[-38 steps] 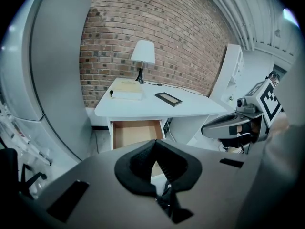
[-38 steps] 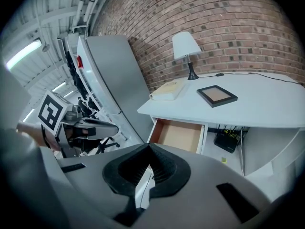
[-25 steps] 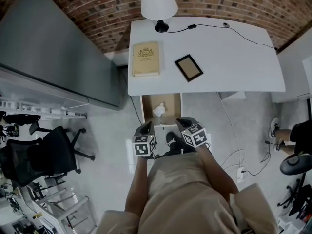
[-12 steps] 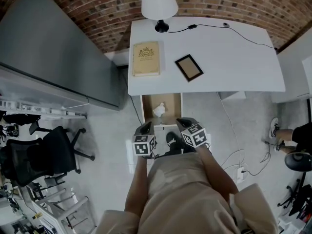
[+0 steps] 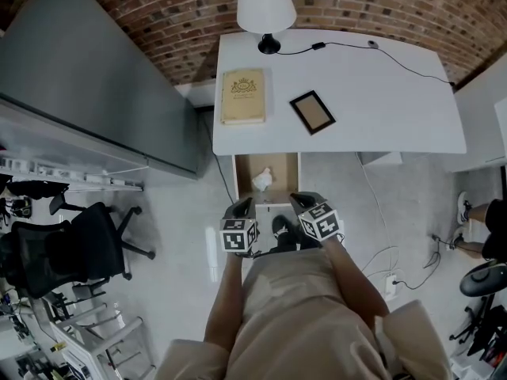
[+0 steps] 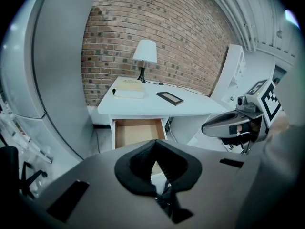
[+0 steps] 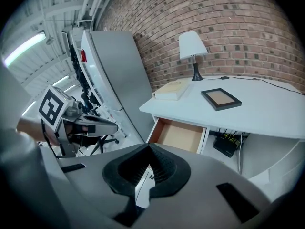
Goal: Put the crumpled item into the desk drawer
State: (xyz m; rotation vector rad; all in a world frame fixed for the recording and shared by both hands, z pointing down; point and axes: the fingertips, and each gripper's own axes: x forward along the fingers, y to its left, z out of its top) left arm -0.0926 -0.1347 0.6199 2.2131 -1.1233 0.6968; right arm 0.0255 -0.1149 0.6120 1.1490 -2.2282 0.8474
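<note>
Crumpled item in drawer: head view only.

Desk: I am seeing a white desk.
Top: lamp, book, picture frame and cable are sitting on it, apart.
Drawer: it is hanging open, holding the crumpled item.

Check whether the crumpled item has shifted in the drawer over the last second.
No. The crumpled item still lies mid-floor in the open drawer, at the same spot against its walls; only the head view's framing drifted slightly.
</note>
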